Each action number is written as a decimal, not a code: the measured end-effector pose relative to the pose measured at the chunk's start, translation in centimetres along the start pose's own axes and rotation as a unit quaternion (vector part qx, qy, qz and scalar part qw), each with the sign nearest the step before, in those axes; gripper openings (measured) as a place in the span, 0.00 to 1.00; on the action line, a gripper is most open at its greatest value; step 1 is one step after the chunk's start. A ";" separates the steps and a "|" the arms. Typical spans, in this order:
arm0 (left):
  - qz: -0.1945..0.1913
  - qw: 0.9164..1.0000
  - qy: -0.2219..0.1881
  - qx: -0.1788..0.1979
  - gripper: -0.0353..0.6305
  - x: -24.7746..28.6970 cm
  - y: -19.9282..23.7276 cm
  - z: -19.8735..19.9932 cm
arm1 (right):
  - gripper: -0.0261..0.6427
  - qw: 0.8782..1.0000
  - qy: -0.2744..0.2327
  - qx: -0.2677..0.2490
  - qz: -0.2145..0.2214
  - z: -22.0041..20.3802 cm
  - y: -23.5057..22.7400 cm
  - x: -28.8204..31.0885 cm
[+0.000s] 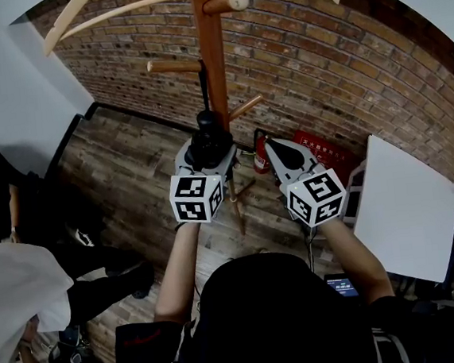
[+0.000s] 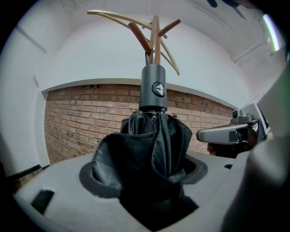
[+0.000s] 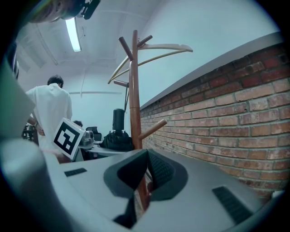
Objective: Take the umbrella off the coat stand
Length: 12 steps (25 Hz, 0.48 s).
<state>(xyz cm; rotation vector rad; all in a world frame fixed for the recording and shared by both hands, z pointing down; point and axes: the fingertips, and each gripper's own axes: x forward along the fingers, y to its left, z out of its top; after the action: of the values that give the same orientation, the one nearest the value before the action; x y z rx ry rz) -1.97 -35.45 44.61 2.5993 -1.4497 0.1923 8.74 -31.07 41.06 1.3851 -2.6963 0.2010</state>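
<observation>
A folded black umbrella (image 1: 207,136) hangs by its strap from a peg of the wooden coat stand (image 1: 211,50). My left gripper (image 1: 206,156) is shut on it. In the left gripper view the bunched black fabric of the umbrella (image 2: 149,149) fills the gap between the jaws, and its grey handle (image 2: 154,88) stands upright against the coat stand (image 2: 155,31). My right gripper (image 1: 285,158) is to the right of the stand's pole, shut and empty. In the right gripper view the umbrella (image 3: 118,136) shows left of the coat stand (image 3: 134,90), beyond the right gripper (image 3: 147,174).
A brick wall (image 1: 335,62) runs behind the stand. A red fire extinguisher (image 1: 261,153) and a red box (image 1: 326,153) sit at the wall's foot. A white panel (image 1: 405,207) stands at the right. People (image 1: 27,260) stand at the left. Pale wooden hangers (image 1: 154,2) top the stand.
</observation>
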 end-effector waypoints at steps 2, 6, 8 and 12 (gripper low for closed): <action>0.002 1.000 0.001 0.001 0.59 0.0 0.1 0.0 | 0.08 1.000 0.000 0.000 0.001 0.0 0.0 0.1; 0.005 1.000 0.005 0.005 0.56 0.0 0.1 0.0 | 0.08 1.000 0.001 0.000 0.003 -0.1 0.1 0.3; 0.005 1.000 0.007 0.006 0.54 -0.1 0.1 0.0 | 0.08 1.000 0.002 0.001 0.004 -0.1 0.2 0.4; 0.005 1.000 0.007 0.007 0.52 -0.1 0.2 0.1 | 0.08 1.000 0.003 0.002 0.005 -0.3 0.1 0.5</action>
<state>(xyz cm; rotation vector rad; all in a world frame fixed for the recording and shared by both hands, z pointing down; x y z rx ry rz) -2.16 -35.44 44.55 2.5975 -1.4623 0.2218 8.35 -31.33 41.38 1.3702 -2.6998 0.2120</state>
